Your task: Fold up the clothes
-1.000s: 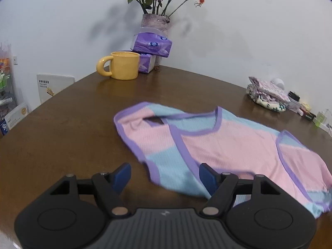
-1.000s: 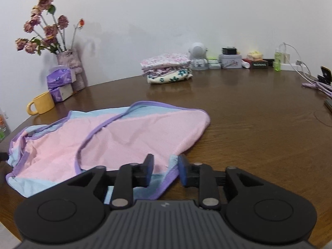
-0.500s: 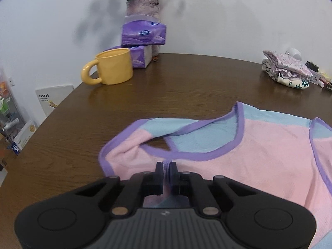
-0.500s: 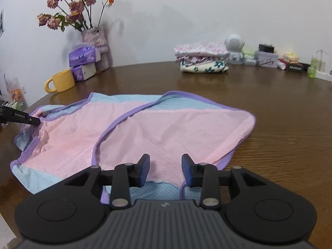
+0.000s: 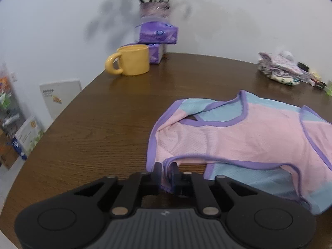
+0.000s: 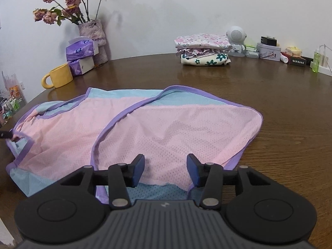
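No wording can be read: the purple tissue packs (image 6: 81, 50) carry a round blue logo too blurred to make out; the white board (image 5: 61, 94) bears small illegible print; the dark box (image 6: 298, 60) shows a tiny unreadable line.

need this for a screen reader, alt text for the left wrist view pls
The left gripper pinches the purple-trimmed edge of a pink and blue top lying on a brown wooden table. Behind stand a yellow mug, purple tissue packs and a vase of flowers.
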A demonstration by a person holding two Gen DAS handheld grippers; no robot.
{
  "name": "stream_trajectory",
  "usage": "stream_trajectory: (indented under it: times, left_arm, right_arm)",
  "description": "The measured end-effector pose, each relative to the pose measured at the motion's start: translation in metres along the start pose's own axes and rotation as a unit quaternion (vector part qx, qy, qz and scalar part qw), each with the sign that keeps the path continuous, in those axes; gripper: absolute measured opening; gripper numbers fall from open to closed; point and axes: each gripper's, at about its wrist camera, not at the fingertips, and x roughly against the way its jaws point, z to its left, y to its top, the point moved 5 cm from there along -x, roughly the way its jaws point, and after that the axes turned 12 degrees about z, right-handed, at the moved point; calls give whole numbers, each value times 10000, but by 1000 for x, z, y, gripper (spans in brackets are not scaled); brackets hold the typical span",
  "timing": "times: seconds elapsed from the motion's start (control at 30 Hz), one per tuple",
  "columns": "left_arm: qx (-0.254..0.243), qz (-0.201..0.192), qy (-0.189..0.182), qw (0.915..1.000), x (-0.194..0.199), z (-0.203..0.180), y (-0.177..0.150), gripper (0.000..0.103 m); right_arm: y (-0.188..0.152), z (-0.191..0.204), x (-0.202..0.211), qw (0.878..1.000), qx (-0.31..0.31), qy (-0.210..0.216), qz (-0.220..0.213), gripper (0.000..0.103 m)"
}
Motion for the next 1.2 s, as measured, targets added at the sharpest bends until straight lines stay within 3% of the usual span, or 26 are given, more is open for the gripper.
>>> stream_trajectory:
  times: [0.1, 0.17, 0.23, 0.3, 0.57, 0.63, 0.77, 0.83, 0.9, 0.97, 1.03, 1.2]
  left_arm:
    - [-414, -98, 44, 9991, 2, -8, 5, 31]
    - [-711, -77, 155, 9973, -2, -14, 8, 33]
    - [-999, -5, 294, 9946, -9, -17, 10, 24]
    - [-1224, 37, 371, 9918, -13, -19, 10, 1]
    - [-1141, -1067, 292, 9873, 31, -1, -16, 1]
    - [-1171, -889, 321, 9886, 25, 1, -24, 3]
    - [-1177, -248, 200, 9925, 12, 2, -30, 20]
    - [-1002, -144, -19, 9949, 17, 9, -25, 51]
    - [-738, -190, -369, 9964, 26, 18, -13, 62]
    - [-463, -279, -765, 9956, 35, 29, 2, 64]
    - [-344, -285, -939, 9946, 33, 35, 25, 66]
    - [-842, 98, -752, 9936, -19, 21, 80, 58]
  right_arm:
    - [6, 5, -1, 9999, -39, 90, -32, 48]
    - [10, 8, -4, 9999, -32, 96, -13, 49]
    - [12, 9, -9, 10000, -51, 48, 32, 49]
    - [13, 7, -12, 9999, -111, -30, 66, 49]
    - [12, -11, -13, 9986, -337, -370, 139, 49]
    - [13, -12, -14, 9986, -322, -395, 145, 51]
    - [12, -9, -15, 9986, -244, -453, 154, 53]
    - [11, -8, -15, 9985, -234, -466, 152, 54]
    - [12, -8, -14, 9985, -239, -462, 148, 54]
    - [11, -8, -14, 9986, -238, -461, 138, 55]
    - [11, -7, -14, 9986, -230, -464, 132, 56]
    - [11, -2, -16, 9982, -154, -567, 123, 60]
